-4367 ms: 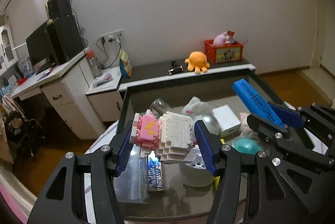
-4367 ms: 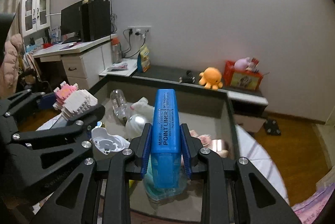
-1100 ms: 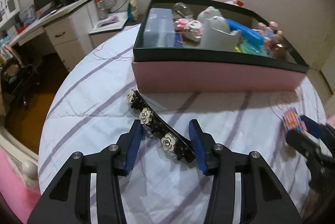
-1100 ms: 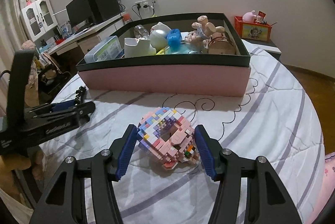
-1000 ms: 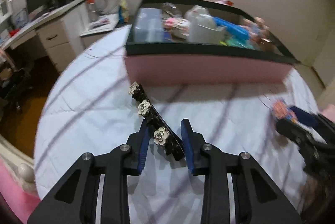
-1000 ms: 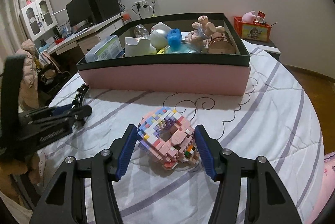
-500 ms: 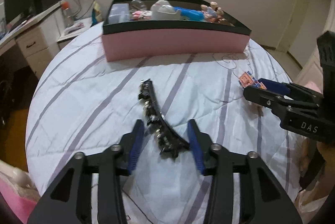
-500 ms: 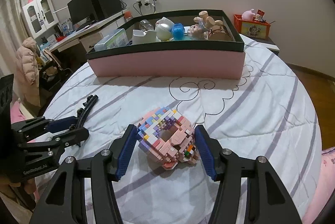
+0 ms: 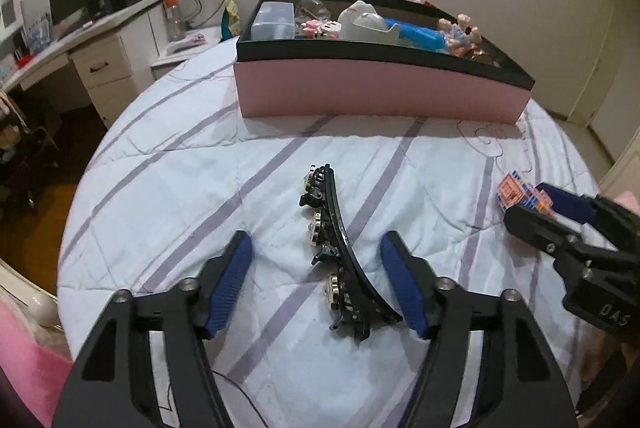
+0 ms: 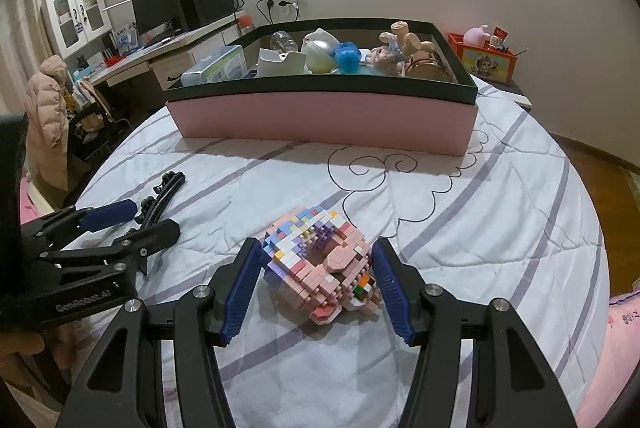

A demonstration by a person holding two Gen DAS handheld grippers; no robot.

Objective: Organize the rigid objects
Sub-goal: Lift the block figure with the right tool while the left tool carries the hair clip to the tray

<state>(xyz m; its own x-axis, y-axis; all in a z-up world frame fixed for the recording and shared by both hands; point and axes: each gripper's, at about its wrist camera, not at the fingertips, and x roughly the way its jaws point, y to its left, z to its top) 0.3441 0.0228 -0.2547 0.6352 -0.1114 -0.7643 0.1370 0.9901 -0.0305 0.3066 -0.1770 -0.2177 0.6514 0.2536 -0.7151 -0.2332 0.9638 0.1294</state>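
Note:
A long black hair clip (image 9: 340, 248) with flower studs lies on its side on the white striped bedcover. My left gripper (image 9: 316, 284) is open, its blue pads either side of the clip and clear of it. A pastel pink brick model (image 10: 320, 264) sits on the cover between the blue pads of my right gripper (image 10: 318, 286), which is open with small gaps on both sides. The clip (image 10: 160, 199) and left gripper also show in the right wrist view. The pink box with a black rim (image 9: 380, 95) stands beyond, holding several objects.
The box (image 10: 320, 115) holds a clear case, a bottle, white items, a blue marker and figurines. A desk with monitor (image 10: 160, 3) stands at far left, a low shelf with a red toy box (image 10: 486, 55) at far right. The bed edge drops off left.
My left gripper has opened wider around the clip, which has tipped onto its side since a second ago. My right gripper stays around the brick model, slightly further back from the box.

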